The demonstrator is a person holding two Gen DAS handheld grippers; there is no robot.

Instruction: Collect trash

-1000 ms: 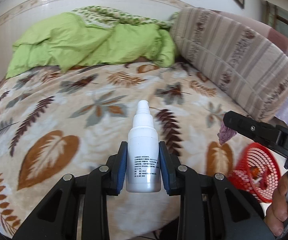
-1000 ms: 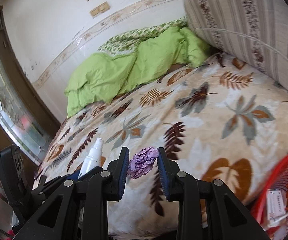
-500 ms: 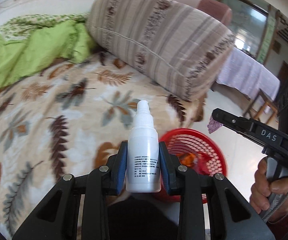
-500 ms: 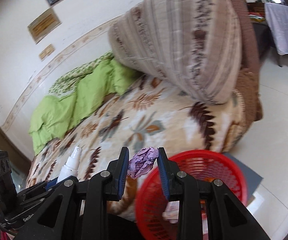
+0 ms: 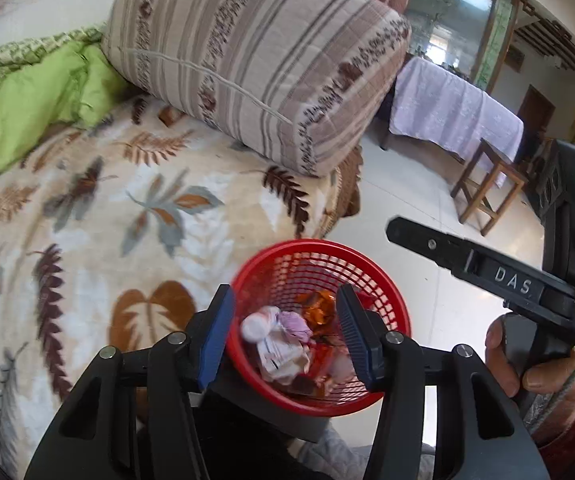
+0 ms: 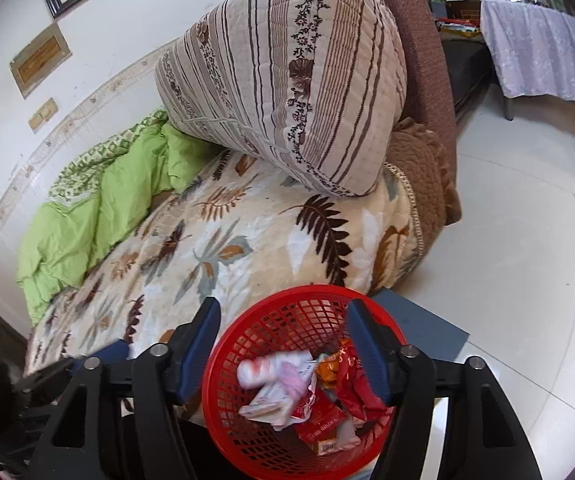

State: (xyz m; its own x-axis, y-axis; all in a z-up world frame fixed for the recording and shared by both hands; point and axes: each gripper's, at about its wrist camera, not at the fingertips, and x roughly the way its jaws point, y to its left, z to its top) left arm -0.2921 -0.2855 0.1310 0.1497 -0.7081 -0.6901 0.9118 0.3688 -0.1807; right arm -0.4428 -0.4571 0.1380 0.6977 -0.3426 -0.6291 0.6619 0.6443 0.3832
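Red plastic mesh basket [image 5: 383, 300] beside the leaf-patterned bed blanket [image 5: 87, 220] holds wrappers, a blurred white bottle [image 5: 257, 326] and purple paper wad [image 5: 297, 326], beneath my left gripper [image 5: 285, 334] and right gripper [image 6: 283, 354], both opening and empty; no more trash visible.

The left gripper [image 5: 283, 332] hangs over the red basket [image 5: 397, 312], its jaws opening with nothing pressed between the blue pads [image 5: 216, 340]. Blurred in the basket lie a white bottle [image 5: 256, 326], purple paper [image 5: 296, 324] and orange wrappers [image 5: 316, 307]. The right gripper [image 5: 467, 254], held by a hand [image 5: 535, 368], reaches in beside the leaf-patterned bed [image 5: 127, 220]
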